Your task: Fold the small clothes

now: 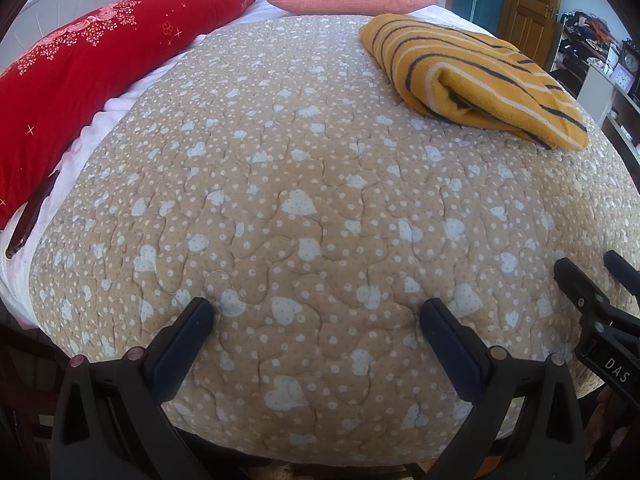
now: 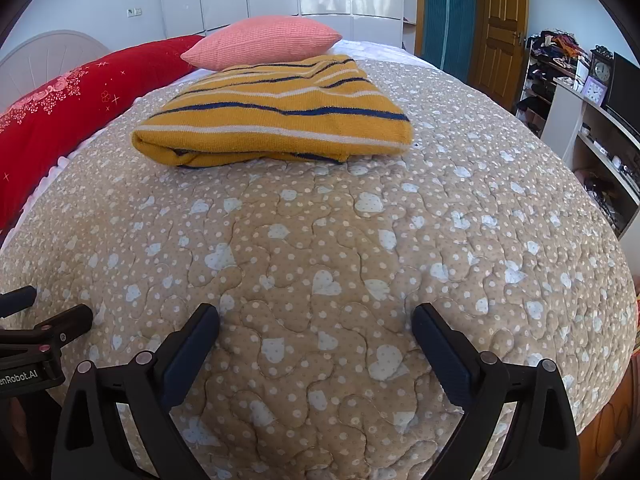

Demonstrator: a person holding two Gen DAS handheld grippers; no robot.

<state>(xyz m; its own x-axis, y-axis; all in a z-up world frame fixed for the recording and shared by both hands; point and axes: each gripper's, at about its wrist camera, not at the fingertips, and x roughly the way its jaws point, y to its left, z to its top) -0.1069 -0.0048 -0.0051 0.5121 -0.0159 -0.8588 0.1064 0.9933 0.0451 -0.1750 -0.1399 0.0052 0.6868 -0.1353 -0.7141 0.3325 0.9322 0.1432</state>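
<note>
The yellow striped knit garment (image 2: 276, 116) lies already folded into a thick bundle on the far part of the bed, just in front of the pink pillow (image 2: 260, 42) and well apart from both grippers. Judged by its pile and rounded fold, it is soft, light and limp, not slippery; it would sag if lifted by one edge, so a hold on the two near corners or along the thick folded edge seems soundest. The left gripper (image 1: 318, 320) hovers low over the beige heart-print quilt (image 1: 300, 184) with fingers wide and empty; the right gripper (image 2: 316, 322) likewise, fingers spread, holding nothing. The quilt is padded and yielding. A red bolster (image 1: 80, 68) runs along the left side. White wardrobes, a wooden door (image 2: 502, 24) and cluttered shelves with clocks surround the bed.
</note>
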